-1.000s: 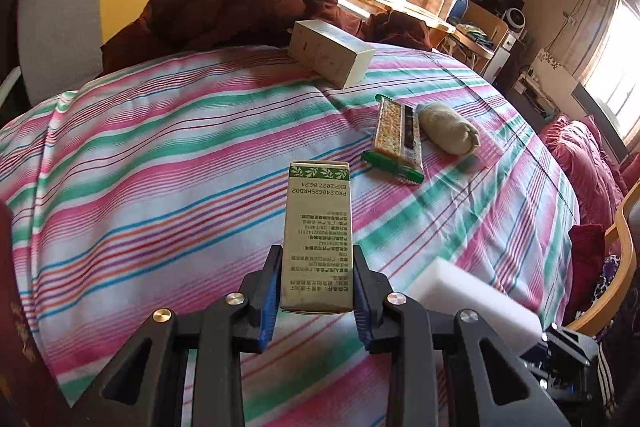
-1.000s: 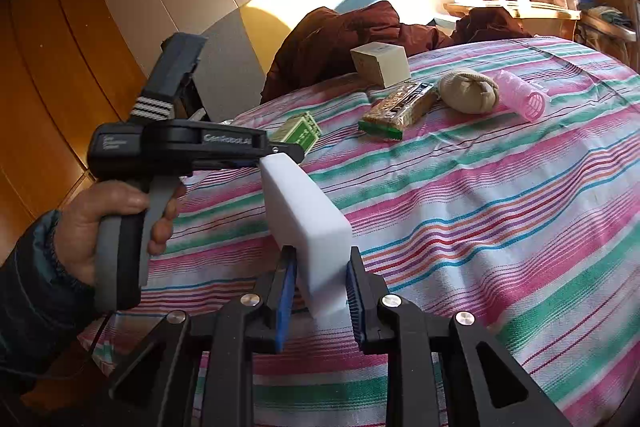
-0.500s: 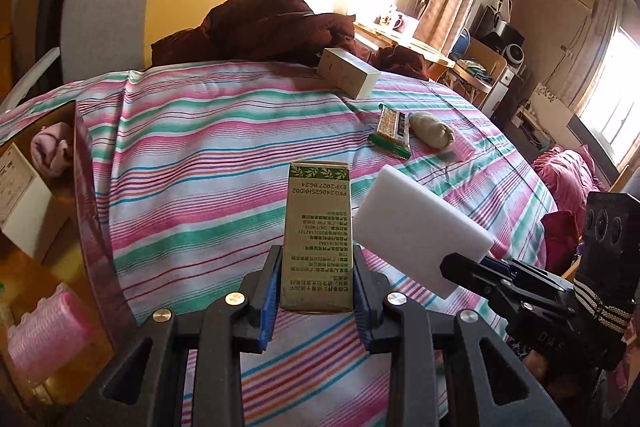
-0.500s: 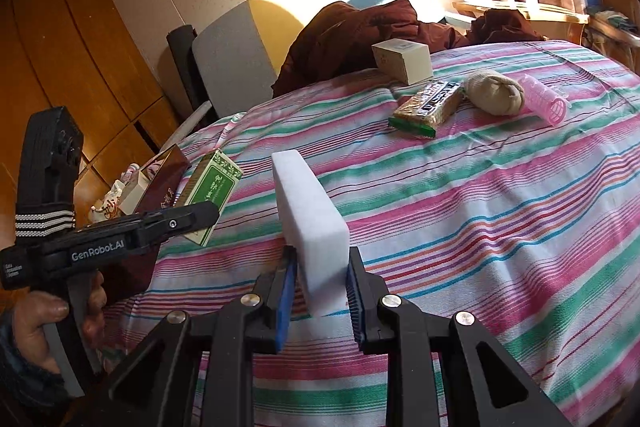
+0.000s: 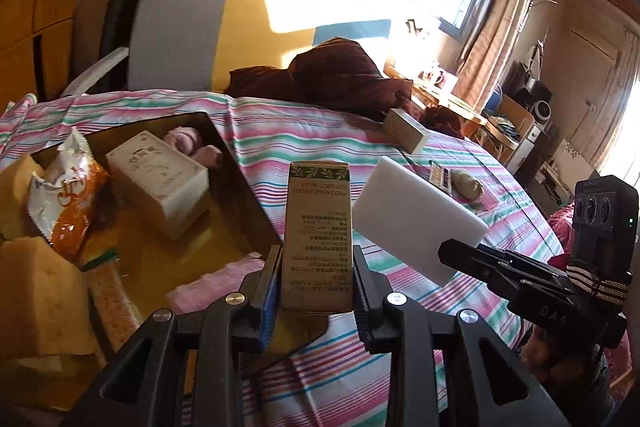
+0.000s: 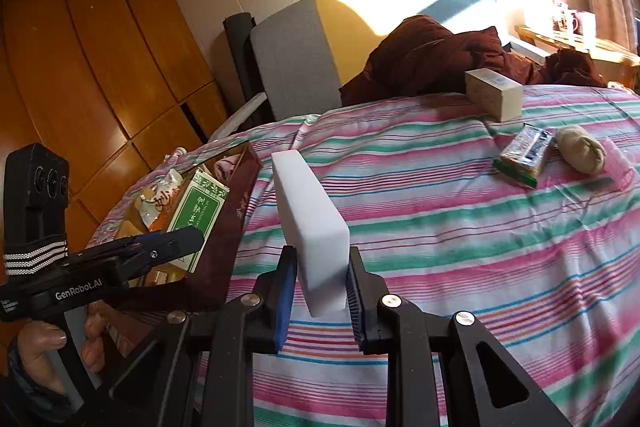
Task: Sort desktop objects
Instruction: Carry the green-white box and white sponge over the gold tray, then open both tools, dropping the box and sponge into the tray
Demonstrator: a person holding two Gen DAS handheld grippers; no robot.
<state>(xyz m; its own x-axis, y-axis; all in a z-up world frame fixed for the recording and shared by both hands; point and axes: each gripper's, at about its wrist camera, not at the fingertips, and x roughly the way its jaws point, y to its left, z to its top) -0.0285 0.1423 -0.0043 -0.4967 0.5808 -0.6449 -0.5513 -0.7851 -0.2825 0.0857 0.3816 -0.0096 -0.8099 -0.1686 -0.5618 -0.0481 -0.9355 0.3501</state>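
- Carton [image 5: 318, 235]: tall green-and-tan box, printed text on the back, clamped upright in left gripper [image 5: 316, 291], hanging at the near corner of the dark tray [image 5: 240, 179].
- White foam block [image 6: 314, 227]: plain slab, on edge, pinched in right gripper [image 6: 320, 301] over the striped bedspread [image 6: 460, 247], just beside the tray.
- Tray contents: white box [image 5: 160, 183], orange snack bag [image 5: 66, 203], yellow sponges [image 5: 36, 291].
- Farther out on the bedspread: beige box [image 6: 494, 93], cracker pack [image 6: 524, 151], tan roll [image 6: 580, 149], well apart from both grippers.
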